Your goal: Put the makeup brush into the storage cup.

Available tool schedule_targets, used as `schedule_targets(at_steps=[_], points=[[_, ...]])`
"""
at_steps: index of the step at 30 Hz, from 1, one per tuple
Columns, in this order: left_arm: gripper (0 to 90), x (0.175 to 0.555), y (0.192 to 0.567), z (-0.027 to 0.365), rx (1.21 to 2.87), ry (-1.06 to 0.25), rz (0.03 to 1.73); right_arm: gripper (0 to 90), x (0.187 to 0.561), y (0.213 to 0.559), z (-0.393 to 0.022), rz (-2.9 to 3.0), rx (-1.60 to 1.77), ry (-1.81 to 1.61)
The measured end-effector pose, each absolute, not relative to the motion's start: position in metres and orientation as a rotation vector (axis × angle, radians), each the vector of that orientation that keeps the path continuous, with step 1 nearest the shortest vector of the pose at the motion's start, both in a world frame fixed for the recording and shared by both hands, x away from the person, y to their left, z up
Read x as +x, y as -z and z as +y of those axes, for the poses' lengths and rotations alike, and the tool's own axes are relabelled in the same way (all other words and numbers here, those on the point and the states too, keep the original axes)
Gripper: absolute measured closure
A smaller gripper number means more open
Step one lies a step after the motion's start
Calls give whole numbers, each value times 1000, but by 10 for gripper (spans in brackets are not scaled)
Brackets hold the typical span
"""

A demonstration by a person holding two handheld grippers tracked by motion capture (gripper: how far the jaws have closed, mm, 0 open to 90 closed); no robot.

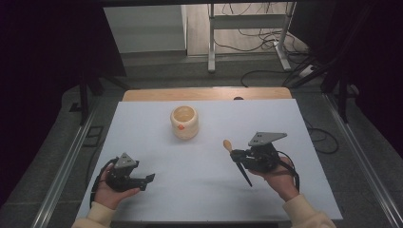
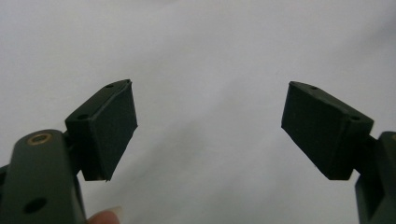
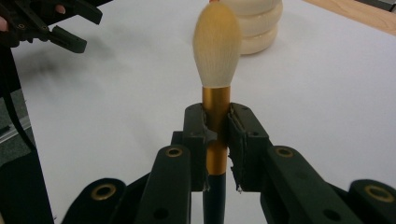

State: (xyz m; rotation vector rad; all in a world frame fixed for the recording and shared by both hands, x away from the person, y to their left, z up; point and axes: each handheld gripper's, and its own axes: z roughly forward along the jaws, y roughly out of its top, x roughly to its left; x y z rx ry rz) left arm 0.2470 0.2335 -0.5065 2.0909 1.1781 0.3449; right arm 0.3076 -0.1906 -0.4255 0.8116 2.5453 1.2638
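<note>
My right gripper (image 1: 236, 154) (image 3: 217, 135) is shut on a makeup brush (image 1: 235, 159) (image 3: 216, 51) at its gold ferrule. The brush has a pale bristle head and a dark pointed handle that slants down toward the table's front. It is held above the white table sheet (image 1: 199, 156), right of centre. A cream ridged pot (image 1: 184, 121) (image 3: 254, 23) with an orange spot stands at the back centre, beyond the brush head. My left gripper (image 1: 148, 179) (image 2: 208, 126) is at the front left, open, with bare white sheet between its pads (image 2: 116, 126).
A wooden strip (image 1: 204, 93) of the table edge runs behind the white sheet. Metal rails (image 1: 66, 161) flank the table on both sides. Frame legs and cables (image 1: 266, 42) lie on the floor beyond. The left gripper (image 3: 60, 28) appears at the top left of the right gripper view.
</note>
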Motion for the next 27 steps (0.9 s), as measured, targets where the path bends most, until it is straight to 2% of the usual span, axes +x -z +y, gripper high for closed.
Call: schedule_targets(at_steps=[17, 27], points=[[190, 257, 481, 202, 1909, -191, 1106, 782, 308, 420, -182, 2511, 783, -1307], [201, 259, 468, 189, 1852, -191, 1059, 782, 310, 418, -174, 2498, 766, -1332]])
